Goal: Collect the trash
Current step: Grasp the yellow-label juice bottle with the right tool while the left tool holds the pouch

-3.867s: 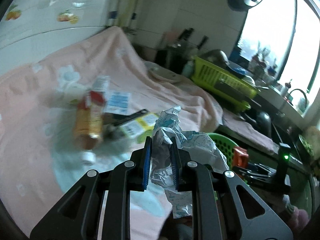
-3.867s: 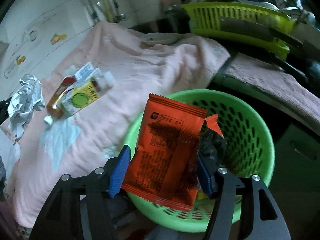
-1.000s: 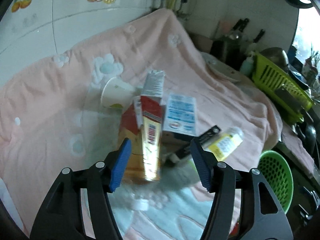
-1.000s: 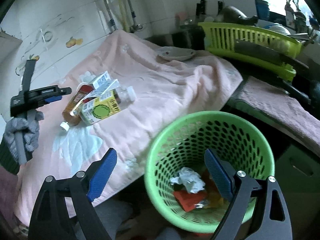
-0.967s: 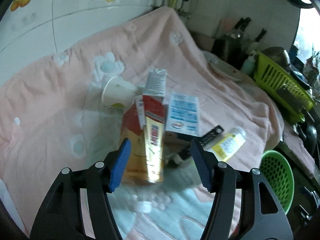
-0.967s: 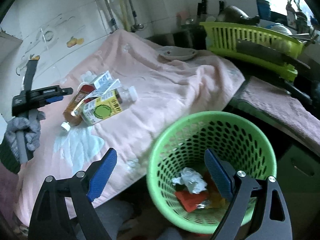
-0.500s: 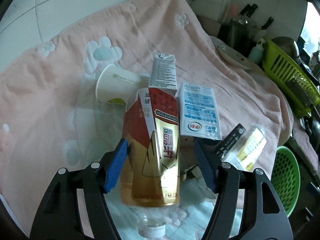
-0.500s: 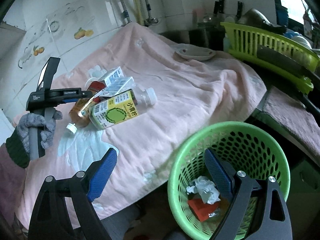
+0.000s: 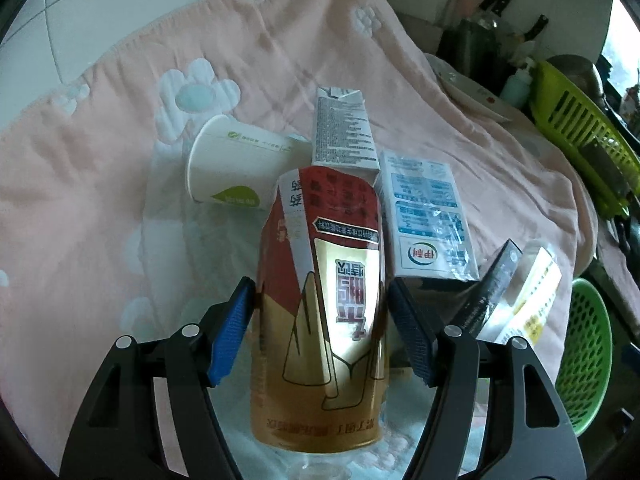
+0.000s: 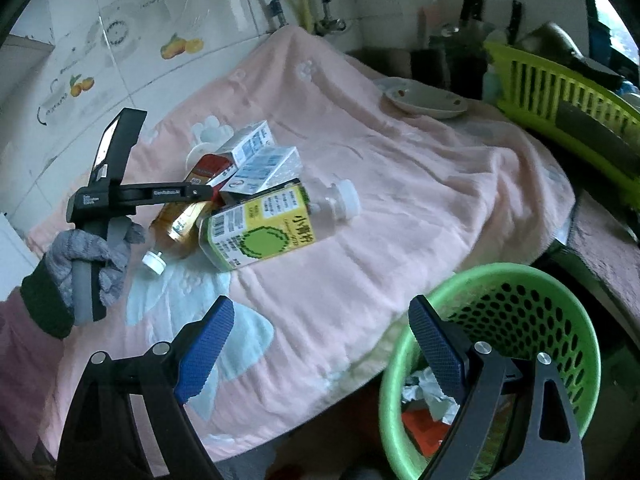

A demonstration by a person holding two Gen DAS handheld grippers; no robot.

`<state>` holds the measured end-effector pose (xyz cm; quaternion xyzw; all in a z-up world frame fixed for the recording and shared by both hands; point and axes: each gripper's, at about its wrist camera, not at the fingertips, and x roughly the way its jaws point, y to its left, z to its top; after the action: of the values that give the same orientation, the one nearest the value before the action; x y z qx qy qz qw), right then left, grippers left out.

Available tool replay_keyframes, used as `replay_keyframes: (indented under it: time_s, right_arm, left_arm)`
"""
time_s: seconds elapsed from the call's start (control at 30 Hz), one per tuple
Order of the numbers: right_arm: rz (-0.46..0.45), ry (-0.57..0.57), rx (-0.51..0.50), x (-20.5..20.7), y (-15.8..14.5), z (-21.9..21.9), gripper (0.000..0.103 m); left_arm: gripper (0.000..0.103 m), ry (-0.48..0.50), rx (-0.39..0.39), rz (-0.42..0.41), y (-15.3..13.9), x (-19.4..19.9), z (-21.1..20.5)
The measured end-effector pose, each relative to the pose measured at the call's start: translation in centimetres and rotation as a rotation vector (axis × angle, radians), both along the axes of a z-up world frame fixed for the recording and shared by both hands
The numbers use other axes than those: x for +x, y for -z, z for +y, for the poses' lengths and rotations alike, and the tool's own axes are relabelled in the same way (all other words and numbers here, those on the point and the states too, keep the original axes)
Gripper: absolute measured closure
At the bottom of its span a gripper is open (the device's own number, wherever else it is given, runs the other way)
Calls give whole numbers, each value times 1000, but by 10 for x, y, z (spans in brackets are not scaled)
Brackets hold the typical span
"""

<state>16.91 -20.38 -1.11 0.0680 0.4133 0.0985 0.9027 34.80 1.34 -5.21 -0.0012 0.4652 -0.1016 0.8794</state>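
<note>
The yellow-and-green label on the plastic bottle [image 10: 264,228] reads 小茗同学 only in part: 小 is clear, the rest blurred. The blue-and-white milk carton [image 9: 428,224] carries the 伊利 logo, seen upside down. Print on the red-and-gold bottle [image 9: 324,320] and paper cup [image 9: 236,168] is too small or inverted to read.

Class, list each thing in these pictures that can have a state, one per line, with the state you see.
Left hand-held gripper: open, pads astride the tea bottle.
Right hand-held gripper: open, empty.
Tea bottle: lying down, capped.
Paper cup: tipped on its side.
Green-label bottle: lying down, capped.
Milk carton: lying flat.
Green basket: upright, trash at the bottom.
Plate: upright on the blanket.
</note>
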Motion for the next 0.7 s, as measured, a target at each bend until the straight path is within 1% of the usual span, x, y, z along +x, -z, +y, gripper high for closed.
replay_keyframes:
  time_s: [0.17, 0.33, 0.47, 0.7]
  right_arm:
    - [69, -6, 40, 26, 5, 17, 17]
    - [126, 16, 84, 54, 8, 31, 17]
    - [176, 66, 144, 78, 9, 38, 17]
    - [245, 180, 166, 114, 15, 49, 17]
  left_arm:
    - [38, 18, -3, -27, 0, -5, 5]
    - [40, 20, -11, -46, -3, -16, 15]
    - [40, 15, -27, -62, -8, -25, 27]
    - [40, -7, -62, -78, -15, -39, 53]
